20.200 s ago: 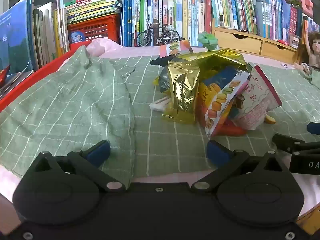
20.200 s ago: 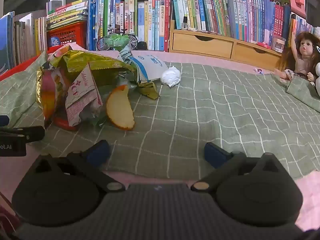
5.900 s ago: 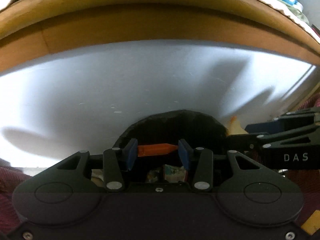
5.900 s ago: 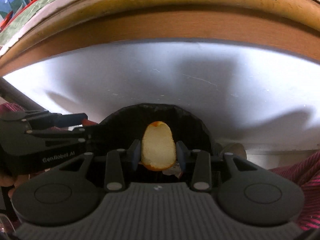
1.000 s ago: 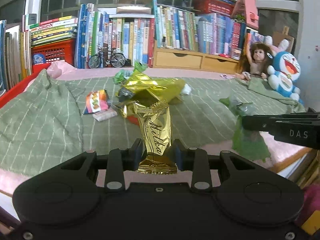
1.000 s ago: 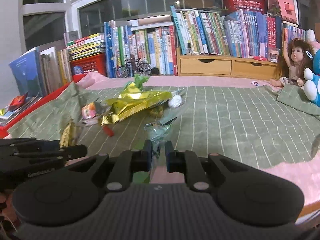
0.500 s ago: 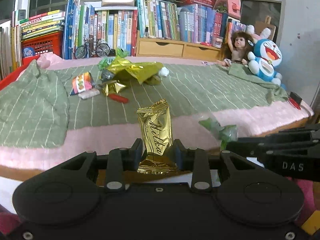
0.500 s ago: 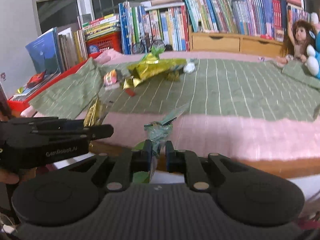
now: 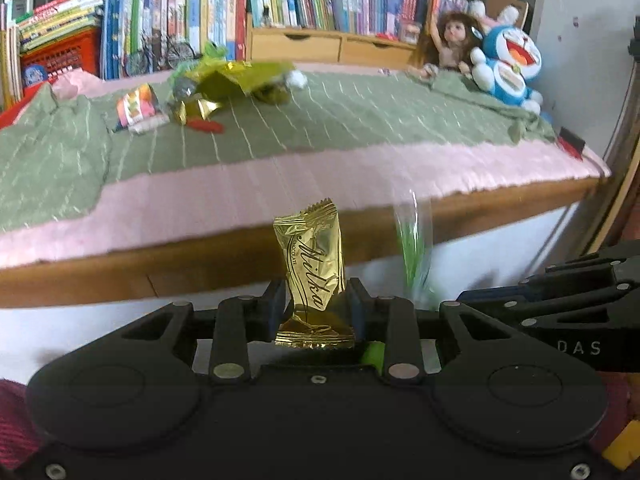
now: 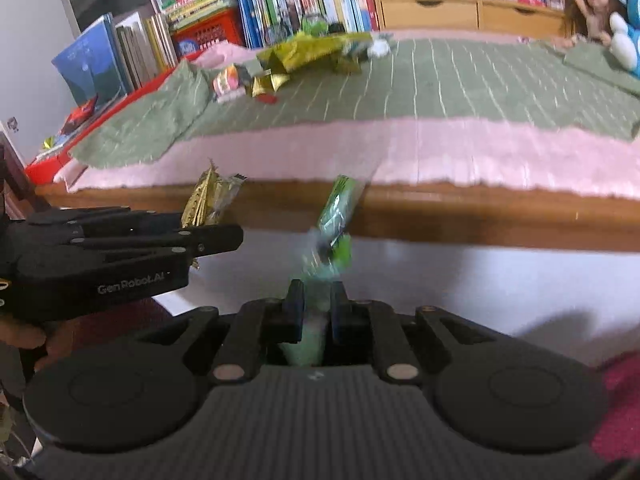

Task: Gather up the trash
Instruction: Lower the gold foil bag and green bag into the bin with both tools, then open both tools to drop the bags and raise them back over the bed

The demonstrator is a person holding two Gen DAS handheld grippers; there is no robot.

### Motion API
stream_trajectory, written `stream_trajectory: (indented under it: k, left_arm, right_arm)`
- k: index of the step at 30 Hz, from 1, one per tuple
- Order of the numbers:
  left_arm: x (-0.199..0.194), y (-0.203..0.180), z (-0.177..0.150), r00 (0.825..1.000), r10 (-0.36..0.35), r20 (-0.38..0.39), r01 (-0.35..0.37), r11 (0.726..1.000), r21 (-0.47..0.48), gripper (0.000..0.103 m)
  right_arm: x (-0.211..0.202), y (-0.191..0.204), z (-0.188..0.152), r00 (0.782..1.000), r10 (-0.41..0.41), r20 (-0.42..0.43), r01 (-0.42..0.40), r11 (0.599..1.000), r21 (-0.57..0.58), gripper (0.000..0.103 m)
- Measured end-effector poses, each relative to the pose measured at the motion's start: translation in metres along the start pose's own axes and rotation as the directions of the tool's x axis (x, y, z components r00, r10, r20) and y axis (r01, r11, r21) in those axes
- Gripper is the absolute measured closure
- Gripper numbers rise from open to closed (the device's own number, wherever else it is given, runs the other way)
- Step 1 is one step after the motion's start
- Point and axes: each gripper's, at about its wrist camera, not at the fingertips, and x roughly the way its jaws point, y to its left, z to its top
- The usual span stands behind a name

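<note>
My left gripper [image 9: 314, 304] is shut on a gold chocolate wrapper [image 9: 312, 268] that stands upright between its blue pads. My right gripper [image 10: 316, 300] is shut on a crumpled clear and green wrapper [image 10: 336, 220]. Both hang in front of the bed's wooden edge [image 9: 200, 256], side by side. In the left wrist view the right gripper [image 9: 468, 298] shows at the right with its green wrapper [image 9: 414, 248]. In the right wrist view the left gripper [image 10: 236, 236] shows at the left with the gold wrapper [image 10: 204, 200]. More trash [image 9: 224, 88] lies on the green checked blanket [image 9: 340, 120].
Bookshelves [image 9: 200, 12] and wooden drawers [image 9: 320, 44] run behind the bed. A doll [image 9: 448, 44] and a blue plush toy [image 9: 508, 64] sit at the far right. A red basket [image 9: 60, 56] stands at the far left. A white panel [image 10: 440, 280] lies under the wooden edge.
Both grippers have drawn back from the bed and sunk, keeping their wrappers. The wooden bed edge now sits level with the fingertips, and the trash pile is farther off.
</note>
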Motion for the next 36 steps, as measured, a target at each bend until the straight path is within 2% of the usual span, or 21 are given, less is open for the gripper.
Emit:
stream_trajectory:
  k: [9,21,23,26,29,32,33,35,36]
  left_arm:
    - [0.027,-0.006,-0.022,0.991,-0.033,-0.131,0.035,0.999,0.011,0.072]
    - [0.065,-0.005,-0.048,0.946,-0.074,-0.316,0.072,0.997,-0.018,0.071]
    - [0.068,-0.006,-0.051,0.94,-0.073,-0.334,0.071,0.997,-0.017,0.059]
    - [0.071,-0.005,-0.052,0.937,-0.066,-0.343,0.065,0.998,-0.016,0.046]
    - [0.073,-0.005,-0.053,0.935,-0.059,-0.349,0.058,0.998,-0.015,0.038]
    - [0.073,-0.006,-0.052,0.937,-0.055,-0.344,0.053,0.998,-0.016,0.031]
    - [0.072,-0.007,-0.052,0.938,-0.052,-0.342,0.049,0.999,-0.017,0.031]
    - [0.068,-0.008,-0.05,0.942,-0.049,-0.332,0.047,0.999,-0.015,0.03]
    - [0.066,-0.009,-0.049,0.944,-0.048,-0.325,0.046,0.999,-0.015,0.029]
  right_arm:
    - [0.016,-0.009,-0.015,0.996,0.002,-0.092,0.006,0.997,0.08,0.087]
    - [0.028,-0.02,-0.022,0.988,-0.014,-0.153,0.033,0.992,0.125,0.087]
    - [0.029,-0.021,-0.022,0.987,-0.013,-0.157,0.034,0.991,0.132,0.085]
    - [0.032,-0.021,-0.021,0.987,-0.016,-0.16,0.038,0.99,0.139,0.081]
    - [0.033,-0.021,-0.021,0.987,-0.02,-0.16,0.043,0.989,0.142,0.081]
    - [0.034,-0.02,-0.02,0.987,-0.022,-0.158,0.045,0.989,0.143,0.069]
    - [0.033,-0.021,-0.02,0.987,-0.022,-0.156,0.045,0.989,0.143,0.062]
    - [0.033,-0.02,-0.019,0.988,-0.019,-0.151,0.041,0.989,0.142,0.058]
    - [0.032,-0.02,-0.018,0.989,-0.015,-0.147,0.036,0.989,0.141,0.053]
